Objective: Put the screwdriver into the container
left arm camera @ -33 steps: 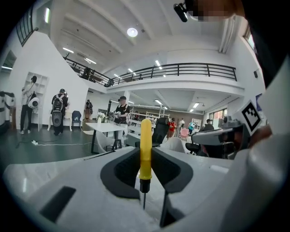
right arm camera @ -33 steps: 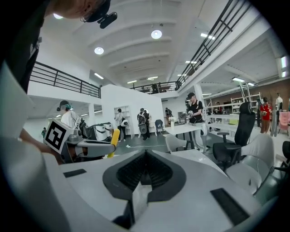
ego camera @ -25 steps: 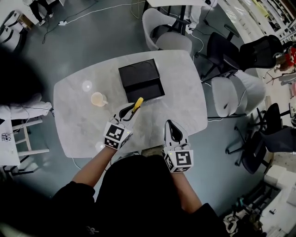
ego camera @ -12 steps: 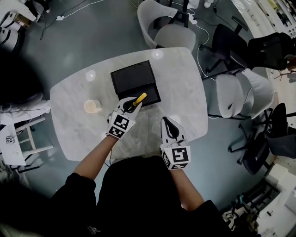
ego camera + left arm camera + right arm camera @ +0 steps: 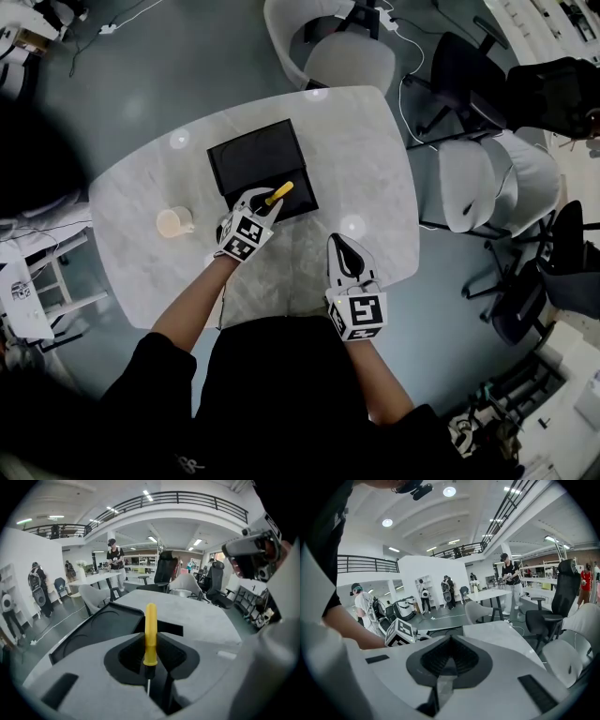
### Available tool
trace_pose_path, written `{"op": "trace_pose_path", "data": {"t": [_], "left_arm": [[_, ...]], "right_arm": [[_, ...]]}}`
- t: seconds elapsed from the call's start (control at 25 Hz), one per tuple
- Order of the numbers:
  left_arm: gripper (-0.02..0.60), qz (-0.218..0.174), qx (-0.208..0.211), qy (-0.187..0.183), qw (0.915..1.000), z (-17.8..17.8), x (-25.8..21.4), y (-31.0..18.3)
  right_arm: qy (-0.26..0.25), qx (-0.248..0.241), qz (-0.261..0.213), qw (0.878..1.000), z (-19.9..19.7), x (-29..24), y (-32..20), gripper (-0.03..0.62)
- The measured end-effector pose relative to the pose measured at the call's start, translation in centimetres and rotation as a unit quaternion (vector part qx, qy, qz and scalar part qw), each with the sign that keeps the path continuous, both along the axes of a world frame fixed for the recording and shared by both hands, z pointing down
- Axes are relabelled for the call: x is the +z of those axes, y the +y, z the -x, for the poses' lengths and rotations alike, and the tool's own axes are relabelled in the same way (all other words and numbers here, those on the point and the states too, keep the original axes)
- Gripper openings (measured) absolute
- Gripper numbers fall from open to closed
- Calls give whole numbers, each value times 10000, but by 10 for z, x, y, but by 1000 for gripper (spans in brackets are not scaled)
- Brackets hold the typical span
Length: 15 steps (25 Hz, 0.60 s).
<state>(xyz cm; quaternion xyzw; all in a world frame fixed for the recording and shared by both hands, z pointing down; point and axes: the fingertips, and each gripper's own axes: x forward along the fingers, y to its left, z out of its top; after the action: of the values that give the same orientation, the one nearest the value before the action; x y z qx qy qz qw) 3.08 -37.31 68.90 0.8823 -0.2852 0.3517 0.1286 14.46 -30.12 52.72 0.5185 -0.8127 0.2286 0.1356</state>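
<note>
My left gripper (image 5: 263,200) is shut on a screwdriver with a yellow handle (image 5: 278,193), which sticks out past the jaws over the near edge of the black container (image 5: 251,161). In the left gripper view the yellow handle (image 5: 150,632) stands up between the jaws, with the thin metal shaft pointing back toward the camera and the black container (image 5: 98,629) just ahead at left. My right gripper (image 5: 346,255) hovers near the table's front right edge; its jaws (image 5: 449,660) are shut and nothing is in them.
A beige cup (image 5: 173,222) stands on the grey marble table (image 5: 366,178) to the left of the container. Grey and black chairs (image 5: 473,187) ring the table's far and right sides. People stand at tables in the background of both gripper views.
My left gripper has carried the screwdriver forward from the table's middle to the near edge of the container. The right gripper has stayed about where it was.
</note>
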Motion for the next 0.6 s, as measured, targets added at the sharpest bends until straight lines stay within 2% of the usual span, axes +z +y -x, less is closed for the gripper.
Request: {"op": "trace_pose_path", "data": {"t": [0.28, 0.48, 0.6], "left_arm": [[86, 355, 357, -265, 9984, -11, 41, -2], [86, 410, 741, -707, 9939, -14, 68, 0], [86, 514, 804, -840, 9919, -15, 80, 0]], "right_arm": [[22, 139, 186, 9997, -13, 18, -6, 12], [49, 236, 319, 9992, -22, 30, -5, 12], [54, 296, 359, 9989, -25, 35, -7, 12]]}}
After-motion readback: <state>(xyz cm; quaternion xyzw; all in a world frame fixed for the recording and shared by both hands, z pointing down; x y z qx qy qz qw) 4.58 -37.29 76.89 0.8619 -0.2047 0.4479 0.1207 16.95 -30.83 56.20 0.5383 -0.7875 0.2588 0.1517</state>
